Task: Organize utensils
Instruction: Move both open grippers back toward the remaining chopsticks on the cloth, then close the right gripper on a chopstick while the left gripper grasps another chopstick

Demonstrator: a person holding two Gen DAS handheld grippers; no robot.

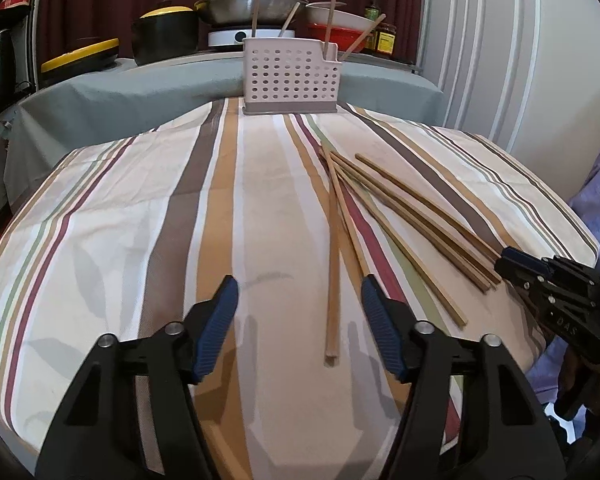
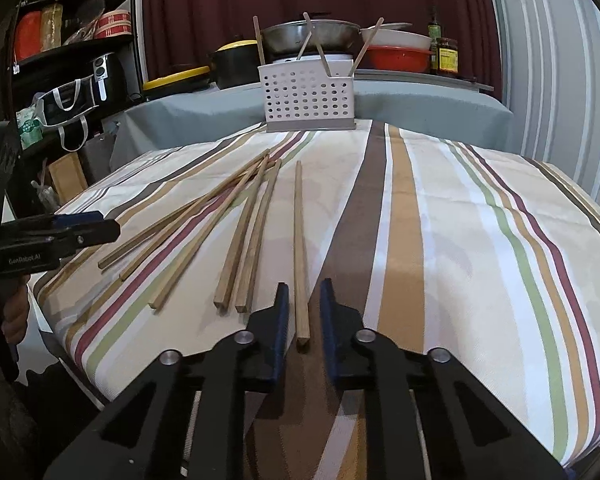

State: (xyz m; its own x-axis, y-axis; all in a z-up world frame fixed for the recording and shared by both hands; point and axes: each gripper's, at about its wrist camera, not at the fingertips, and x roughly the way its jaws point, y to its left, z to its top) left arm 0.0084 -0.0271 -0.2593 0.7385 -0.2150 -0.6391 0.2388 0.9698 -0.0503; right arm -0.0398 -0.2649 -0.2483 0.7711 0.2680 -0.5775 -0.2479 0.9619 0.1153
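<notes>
While the left tongs [image 1: 296, 294] hover spread above the striped worktop [image 1: 140, 216], the right tongs [image 2: 304, 296] stand apart, straddling one chopstick [image 2: 300, 240]. Four more chopsticks stand in the holder [image 2: 310, 100].

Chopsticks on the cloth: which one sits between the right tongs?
The rightmost chopstick, lying apart from the fanned others, its near end between the open right tongs.

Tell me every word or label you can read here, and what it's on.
"GenRobot.AI": on the side of the left tool.
"DAS", or close to it: on the side of the right tool, hard to make out.
Labels on the sauce jar and the bottle: too blurred.
</notes>
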